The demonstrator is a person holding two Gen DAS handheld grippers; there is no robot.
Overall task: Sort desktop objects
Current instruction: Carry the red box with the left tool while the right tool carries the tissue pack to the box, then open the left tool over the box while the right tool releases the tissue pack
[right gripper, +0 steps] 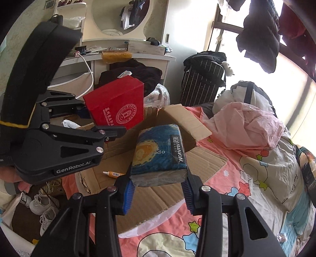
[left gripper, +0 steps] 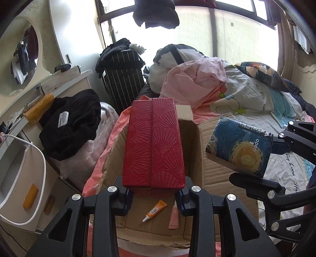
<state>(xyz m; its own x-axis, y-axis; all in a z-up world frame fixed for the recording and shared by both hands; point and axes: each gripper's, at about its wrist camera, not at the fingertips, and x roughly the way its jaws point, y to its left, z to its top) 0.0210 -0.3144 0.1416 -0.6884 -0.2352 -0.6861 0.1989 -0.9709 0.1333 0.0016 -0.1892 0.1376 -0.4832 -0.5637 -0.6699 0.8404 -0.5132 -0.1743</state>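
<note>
My left gripper is shut on a red embossed box and holds it above an open cardboard box on the bed. In the right wrist view the same red box hangs at the left in the left gripper. My right gripper is shut on a blue tissue pack with a painted sun, also over the cardboard box. From the left wrist view the tissue pack shows at the right in the right gripper. An orange tube and a pink tube lie on the carton's floor.
Pink and patterned bedding is piled behind the carton. A black garment lies beside a white dressing table with a round mirror. A black striped bag stands by the window. White shoes sit on the floor.
</note>
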